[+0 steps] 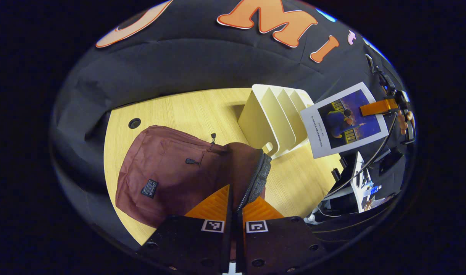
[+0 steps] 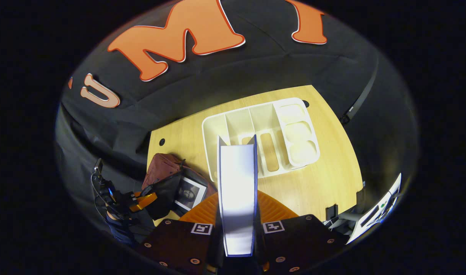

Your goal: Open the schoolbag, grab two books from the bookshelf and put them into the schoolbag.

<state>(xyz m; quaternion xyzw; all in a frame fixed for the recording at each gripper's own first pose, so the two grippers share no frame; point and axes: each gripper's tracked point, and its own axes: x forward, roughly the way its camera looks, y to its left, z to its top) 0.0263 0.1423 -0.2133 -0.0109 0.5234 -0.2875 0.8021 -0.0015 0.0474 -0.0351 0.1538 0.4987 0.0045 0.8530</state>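
Note:
The maroon schoolbag point(image 1: 168, 168) lies on the wooden table point(image 1: 187, 107). My left gripper point(image 1: 238, 196) is shut on its zippered opening edge and lifts it. In the right gripper view the schoolbag point(image 2: 162, 166) stands open with one book point(image 2: 188, 193) inside, and the left gripper point(image 2: 145, 200) holds its rim. My right gripper point(image 2: 237, 191) is shut on a second book point(image 2: 236, 179), seen edge-on above the white bookshelf point(image 2: 255, 130). In the left gripper view that book point(image 1: 345, 120) hangs in the air right of the bookshelf point(image 1: 273, 118), pinched by the right gripper point(image 1: 378, 107).
The bookshelf's slots look bare. A cable hole point(image 1: 134, 123) sits near the table's back left corner. Cables and equipment point(image 1: 360, 183) lie off the table's right edge. Black cloth surrounds the table.

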